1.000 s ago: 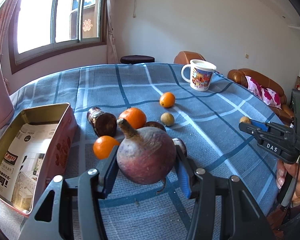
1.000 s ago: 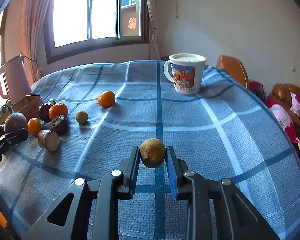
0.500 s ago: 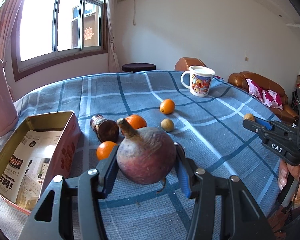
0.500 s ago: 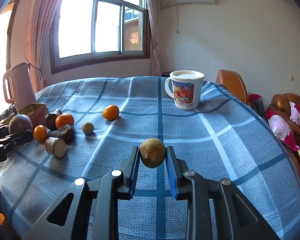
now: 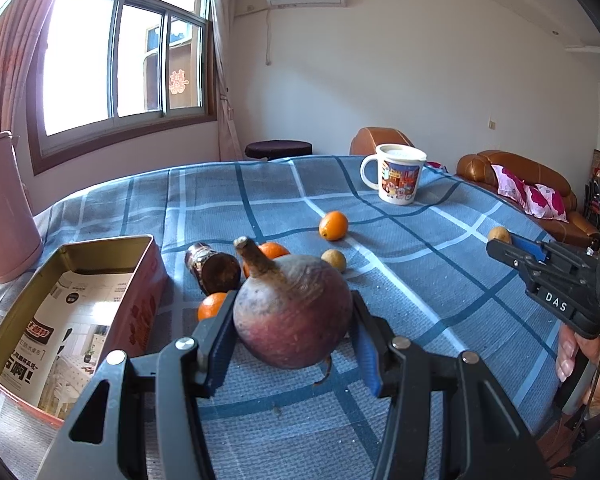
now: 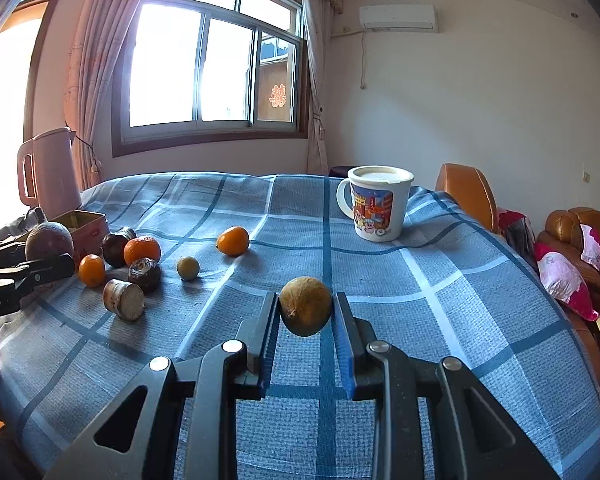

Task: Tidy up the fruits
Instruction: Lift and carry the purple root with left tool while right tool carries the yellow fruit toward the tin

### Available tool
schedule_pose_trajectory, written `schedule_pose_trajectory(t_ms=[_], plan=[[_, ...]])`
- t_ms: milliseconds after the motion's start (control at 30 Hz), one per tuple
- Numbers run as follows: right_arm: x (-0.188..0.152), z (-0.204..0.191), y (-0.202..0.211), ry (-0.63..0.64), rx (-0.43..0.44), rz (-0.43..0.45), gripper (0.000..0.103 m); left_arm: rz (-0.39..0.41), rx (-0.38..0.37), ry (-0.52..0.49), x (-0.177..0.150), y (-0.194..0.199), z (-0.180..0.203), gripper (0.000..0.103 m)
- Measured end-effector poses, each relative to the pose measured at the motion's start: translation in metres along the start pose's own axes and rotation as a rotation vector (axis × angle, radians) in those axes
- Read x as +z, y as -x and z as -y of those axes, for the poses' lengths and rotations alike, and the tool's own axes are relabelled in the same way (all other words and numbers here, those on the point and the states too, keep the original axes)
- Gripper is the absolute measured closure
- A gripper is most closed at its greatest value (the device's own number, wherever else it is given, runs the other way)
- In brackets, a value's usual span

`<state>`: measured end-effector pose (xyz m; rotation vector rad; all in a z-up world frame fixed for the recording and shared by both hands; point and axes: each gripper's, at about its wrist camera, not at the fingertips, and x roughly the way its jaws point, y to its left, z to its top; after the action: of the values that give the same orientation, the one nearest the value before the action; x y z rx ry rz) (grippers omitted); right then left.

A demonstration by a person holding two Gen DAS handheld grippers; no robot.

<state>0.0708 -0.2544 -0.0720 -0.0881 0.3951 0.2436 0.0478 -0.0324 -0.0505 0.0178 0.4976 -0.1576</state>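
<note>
Left hand-held gripper (image 5: 292, 328), frame centre: clamps a large purple-red stemmed fruit (image 5: 292, 312) clear of the desk (image 5: 420, 280), presumably bound for the open tin (image 5: 100, 244) at lower left. Right hand-held gripper (image 6: 306, 316): pinches a small brown fruit (image 6: 306, 306); remaining fruits lie loose at mid-left.

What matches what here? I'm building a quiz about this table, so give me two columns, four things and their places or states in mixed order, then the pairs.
Things:
1. large purple-brown round fruit with a stem
2. small tan round fruit
3. white cartoon-printed mug
4. open rectangular metal tin

Places or states:
A. lined with printed paper, no fruit inside
B. clamped in the right gripper
C. clamped in the left gripper
D. standing upright at the table's far side

Pairs: 1-C, 2-B, 3-D, 4-A
</note>
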Motion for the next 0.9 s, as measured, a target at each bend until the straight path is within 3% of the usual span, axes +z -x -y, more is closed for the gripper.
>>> schedule_pose_trajectory(t_ms=[900], plan=[[-0.003, -0.002, 0.016, 0.006, -0.010, 0.101, 0.075, 0.081, 0.032, -0.031, -0.001, 0.014, 0.006, 0.049]])
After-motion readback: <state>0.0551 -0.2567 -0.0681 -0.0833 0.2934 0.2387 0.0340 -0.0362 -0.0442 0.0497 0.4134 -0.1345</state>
